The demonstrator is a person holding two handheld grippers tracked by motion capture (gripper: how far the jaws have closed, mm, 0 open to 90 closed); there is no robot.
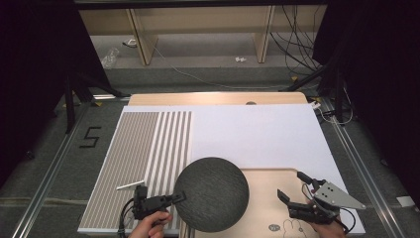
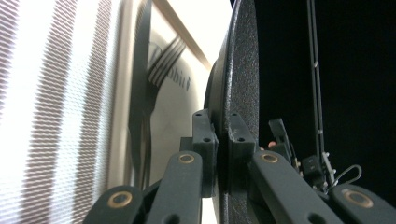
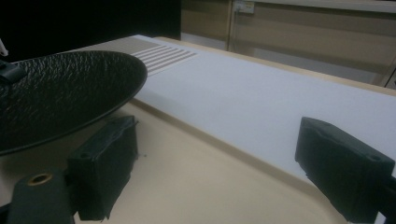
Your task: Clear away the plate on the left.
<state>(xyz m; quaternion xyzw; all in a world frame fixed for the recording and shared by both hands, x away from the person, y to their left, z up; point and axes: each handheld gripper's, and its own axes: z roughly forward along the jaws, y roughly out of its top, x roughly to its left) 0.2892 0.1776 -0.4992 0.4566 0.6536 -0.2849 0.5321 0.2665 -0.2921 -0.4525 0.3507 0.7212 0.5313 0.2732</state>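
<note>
A round black textured plate [image 1: 212,193] [image 3: 60,93] hovers over the left end of a beige wooden tray [image 1: 267,198] [image 3: 187,186] at the table's front. My left gripper [image 1: 179,197] [image 2: 222,126] is shut on the plate's left rim [image 2: 243,70], one pad on each face. In the left gripper view, a dark fork [image 2: 163,60] and a knife beside it lie on the tray beneath the plate. My right gripper [image 1: 289,184] [image 3: 224,154] stands open over the tray's right part, to the right of the plate, with nothing between its pads.
A white sheet [image 1: 257,134] covers the table's middle and right. A grey and white striped mat [image 1: 143,148] lies at the left, with a small white stick [image 1: 130,185] on it near my left gripper. Cables and a wooden shelf frame sit beyond the table.
</note>
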